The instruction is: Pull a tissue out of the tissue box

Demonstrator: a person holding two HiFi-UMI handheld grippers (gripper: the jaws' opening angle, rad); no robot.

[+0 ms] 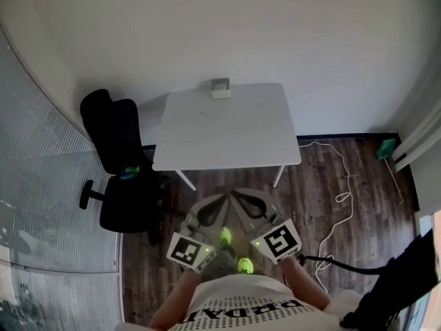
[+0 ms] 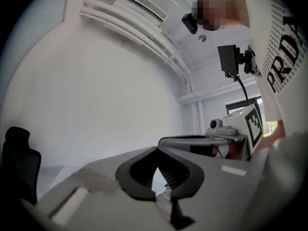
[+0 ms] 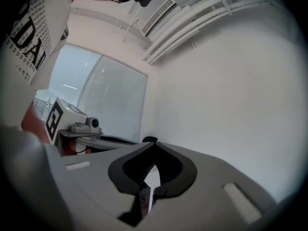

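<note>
Progress was nil, as far as could be judged: no tissue was out, and both tongs were well short of the box. The left tongs were closed, the two tips meeting with nothing between them. The right tongs were likewise shut tip to tip and empty. Both were held level in front of the person's body, close together, tips angled toward each other over the dark wooden floor, touching nothing.

Beyond them stood a white table. The tissue box sat at the table's far edge, by the wall, about midway along it. It was too small in the head view to tell whether a tissue stuck up from its slot. A black office chair stood left of the table, and a white cable trailed over the floor to the right.

Everything was left to do: reaching across the table, opening one pair of tongs, pinching the tissue and drawing it out, perhaps with the other pair steadying the box.
</note>
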